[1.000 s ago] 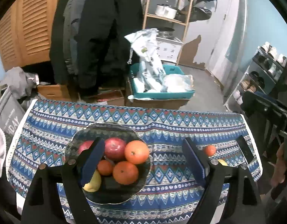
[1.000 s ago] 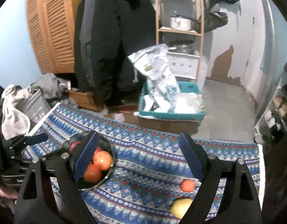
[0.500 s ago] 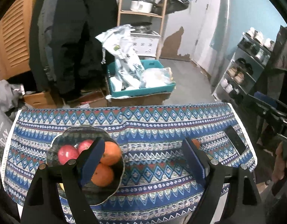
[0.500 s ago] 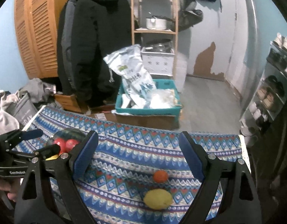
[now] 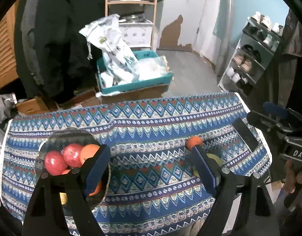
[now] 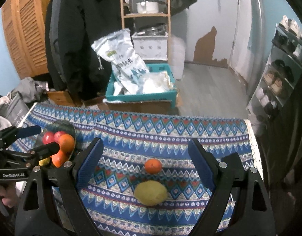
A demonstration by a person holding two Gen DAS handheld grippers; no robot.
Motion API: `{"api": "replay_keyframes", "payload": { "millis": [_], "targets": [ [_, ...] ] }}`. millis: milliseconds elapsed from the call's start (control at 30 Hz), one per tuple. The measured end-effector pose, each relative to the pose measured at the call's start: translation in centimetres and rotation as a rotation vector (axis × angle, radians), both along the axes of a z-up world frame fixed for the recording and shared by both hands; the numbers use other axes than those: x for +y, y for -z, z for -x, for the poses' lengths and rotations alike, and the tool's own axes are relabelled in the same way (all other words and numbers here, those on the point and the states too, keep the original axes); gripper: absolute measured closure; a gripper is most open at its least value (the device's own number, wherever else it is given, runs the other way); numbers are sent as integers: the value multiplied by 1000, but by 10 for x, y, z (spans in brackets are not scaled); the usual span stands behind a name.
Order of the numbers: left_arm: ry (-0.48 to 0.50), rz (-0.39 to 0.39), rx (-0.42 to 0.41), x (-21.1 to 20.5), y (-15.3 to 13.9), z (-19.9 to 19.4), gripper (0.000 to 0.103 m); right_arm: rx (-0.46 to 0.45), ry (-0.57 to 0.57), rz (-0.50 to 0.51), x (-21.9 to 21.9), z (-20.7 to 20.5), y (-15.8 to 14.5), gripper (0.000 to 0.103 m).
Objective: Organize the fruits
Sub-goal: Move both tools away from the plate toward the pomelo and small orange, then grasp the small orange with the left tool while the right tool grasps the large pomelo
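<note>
Right gripper (image 6: 145, 165): jaws wide apart, nothing held. The small orange (image 6: 153, 165) sits on the tablecloth (image 6: 170, 137) between the two jaws, about level with the tips. The lemon (image 6: 150, 193) is just behind it, nearer the camera, also between the jaws; the two fruits are close, not clearly touching.

Left gripper (image 5: 153, 167): jaws wide apart, empty. The bowl (image 5: 58, 139) lies at and behind its left jaw, which covers part of the rim. In the bowl are two red apples (image 5: 55, 162), oranges (image 5: 90, 152) and something yellow low down, mostly hidden. The loose orange shows just past the right jaw's tip, with the lemon half hidden behind that jaw.

A dark phone (image 5: 245, 134) lies outside the right jaw, near the cloth's edge.
</note>
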State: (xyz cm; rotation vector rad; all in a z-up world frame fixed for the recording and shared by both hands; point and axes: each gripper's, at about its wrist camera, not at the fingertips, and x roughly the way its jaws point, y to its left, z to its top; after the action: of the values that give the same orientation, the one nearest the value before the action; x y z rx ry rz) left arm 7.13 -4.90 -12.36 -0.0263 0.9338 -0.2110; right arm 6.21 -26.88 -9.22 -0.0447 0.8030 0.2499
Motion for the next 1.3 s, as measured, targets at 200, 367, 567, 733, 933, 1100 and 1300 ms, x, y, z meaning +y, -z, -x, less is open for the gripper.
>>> {"api": "replay_keyframes", "payload": {
  "millis": [200,367,567,733,933,1100,1300],
  "targets": [
    [5,-19,44,-9,23,-6,17,75,4,13,-5,-9,34,16],
    [1,-41,84,-11,48,-12,17,158,7,35,-9,-19,69,16],
    [-4,-54,143,-15,79,-19,17,267,-3,33,-9,-28,109,16],
    [0,-63,171,-19,98,-22,17,347,-3,36,-8,-34,134,16],
    [-6,-67,199,-21,115,-26,17,370,-19,49,-6,-38,152,16],
    [-5,-80,218,-22,124,-25,17,432,-42,39,-5,-41,167,16],
    [0,-90,228,-24,129,-26,17,481,-60,11,-1,-46,187,16]
  ]
}}
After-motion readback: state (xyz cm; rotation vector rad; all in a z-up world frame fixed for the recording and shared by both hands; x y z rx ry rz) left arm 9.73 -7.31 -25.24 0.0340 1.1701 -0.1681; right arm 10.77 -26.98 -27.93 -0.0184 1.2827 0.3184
